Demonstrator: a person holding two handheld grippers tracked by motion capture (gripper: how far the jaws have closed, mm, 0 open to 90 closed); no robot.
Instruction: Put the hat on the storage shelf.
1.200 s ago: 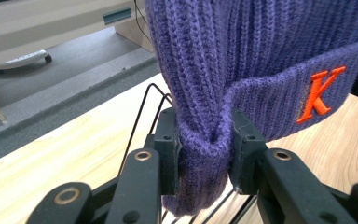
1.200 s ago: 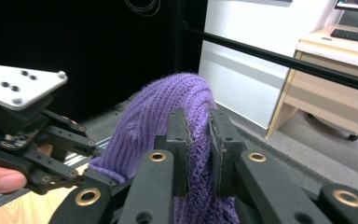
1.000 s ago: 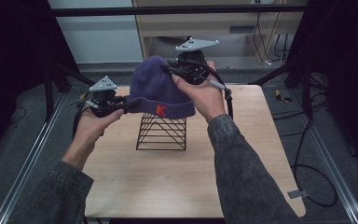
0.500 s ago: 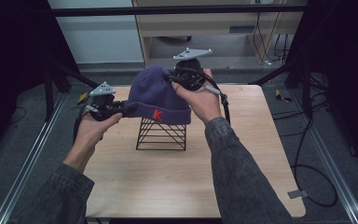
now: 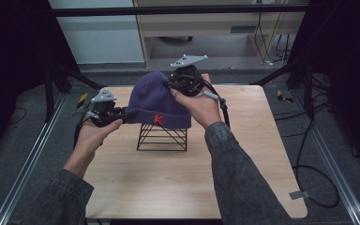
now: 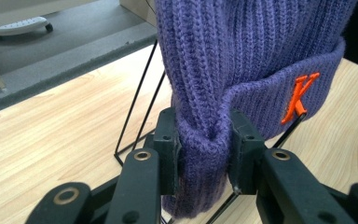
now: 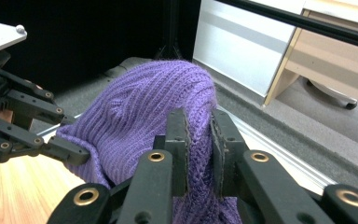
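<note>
Gripping purple beanie (image 5: 155, 99), both tools, over wire stand (image 5: 162, 138)

Purple rib-knit beanie (image 5: 157, 101) with folded cuff and orange "K" on the cuff, crown up, stretched between my two grips. It sits over the black wire stand (image 5: 162, 138) near the table's middle; cuff bunched at its left end, knit pinched on the right.

Lab recording bay: wooden table (image 5: 168, 187) in black-curtained frame (image 5: 9, 56), floor rails (image 5: 23, 168), loose cables (image 5: 304, 154).
</note>
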